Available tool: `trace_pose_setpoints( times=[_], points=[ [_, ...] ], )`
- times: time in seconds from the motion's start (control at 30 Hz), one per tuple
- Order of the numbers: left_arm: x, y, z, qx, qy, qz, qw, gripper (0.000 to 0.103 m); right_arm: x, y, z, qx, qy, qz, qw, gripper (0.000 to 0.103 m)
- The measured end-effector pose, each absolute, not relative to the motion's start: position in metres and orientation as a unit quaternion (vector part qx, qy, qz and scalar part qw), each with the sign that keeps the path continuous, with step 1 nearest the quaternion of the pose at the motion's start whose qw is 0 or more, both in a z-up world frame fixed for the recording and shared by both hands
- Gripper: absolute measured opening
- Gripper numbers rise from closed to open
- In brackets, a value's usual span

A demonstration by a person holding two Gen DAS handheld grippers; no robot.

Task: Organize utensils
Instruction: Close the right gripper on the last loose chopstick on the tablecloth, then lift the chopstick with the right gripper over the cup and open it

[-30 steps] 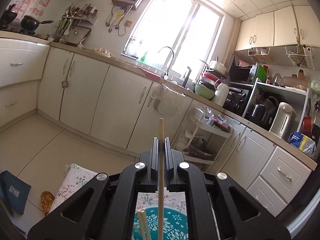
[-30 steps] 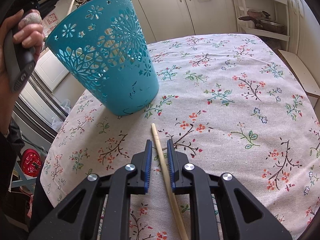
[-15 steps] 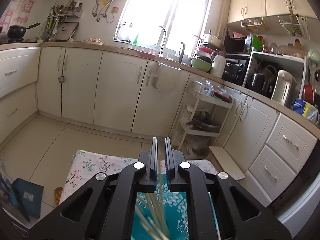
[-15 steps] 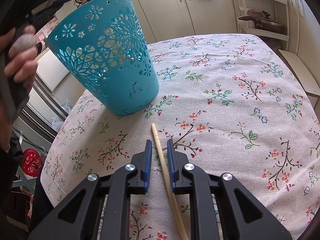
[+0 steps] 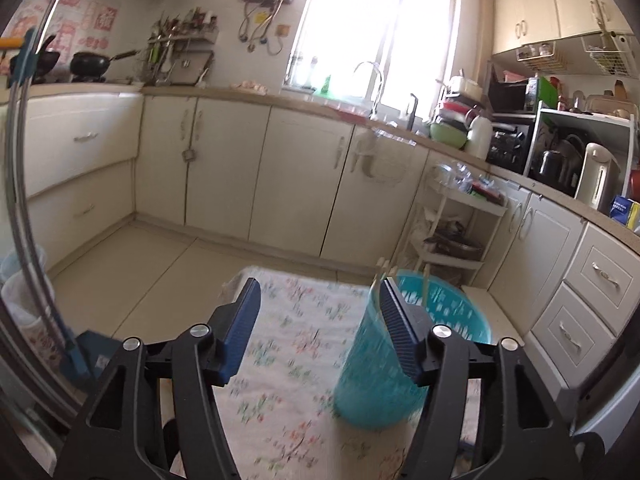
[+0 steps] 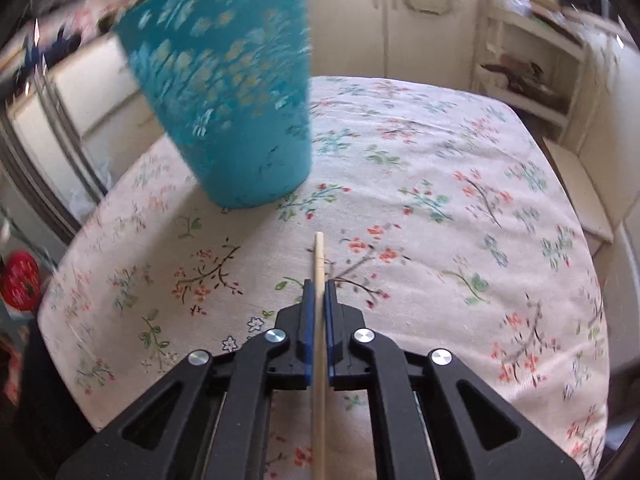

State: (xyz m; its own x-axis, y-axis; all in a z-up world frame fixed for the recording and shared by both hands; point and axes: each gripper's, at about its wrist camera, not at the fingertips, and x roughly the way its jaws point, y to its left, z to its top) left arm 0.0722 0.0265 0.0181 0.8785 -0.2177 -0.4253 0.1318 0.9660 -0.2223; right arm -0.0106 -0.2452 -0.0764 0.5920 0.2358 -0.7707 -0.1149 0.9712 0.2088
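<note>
- Right gripper [image 6: 316,296], black with blue pads: clamped tight on a pale wooden chopstick [image 6: 319,264], tip jutting toward 12 o'clock.
- Left gripper [image 5: 318,300], same make: jaws opening, nothing between them.
- Teal perforated plastic basket [image 6: 228,92], flower cut-outs: upright on the floral tablecloth [image 6: 440,184], at 11 o'clock from the held chopstick; pale sticks [image 5: 424,284] standing inside, blurred.

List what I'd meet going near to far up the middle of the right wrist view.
Right gripper shut on the chopstick → bare floral tablecloth → teal basket → cream cabinets.
</note>
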Motion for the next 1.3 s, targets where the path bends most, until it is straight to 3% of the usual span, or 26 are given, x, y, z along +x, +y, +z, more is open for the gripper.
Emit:
trace_pose_setpoints(
  times=[0.27,0.6,0.7,0.87,1.13,1.3],
  points=[
    [0.064,0.034,-0.030,-0.093,0.292,-0.078,0.949,0.061,-0.019,-0.278,0.025,0.195,0.288,0.166,0.923,0.006],
    [0.050,0.023,-0.029,-0.085,0.294,-0.090,0.948,0.068,0.069,-0.229,0.128,0.235,0.116,0.223,0.939,0.006],
    [0.048,0.021,-0.026,-0.085,0.289,-0.090,0.949,0.070,0.100,-0.216,0.125,0.228,0.111,0.207,0.945,0.006],
    [0.047,0.023,-0.022,-0.088,0.280,-0.088,0.952,0.074,0.122,-0.211,0.088,0.208,0.171,0.182,0.946,0.006],
    [0.047,0.026,-0.020,-0.098,0.284,-0.081,0.950,0.080,0.108,-0.208,0.069,0.173,0.224,0.184,0.941,0.007],
    [0.039,0.024,-0.006,-0.084,0.281,-0.071,0.953,0.089,0.065,-0.214,0.073,0.166,0.230,0.196,0.939,0.028]
  ],
)
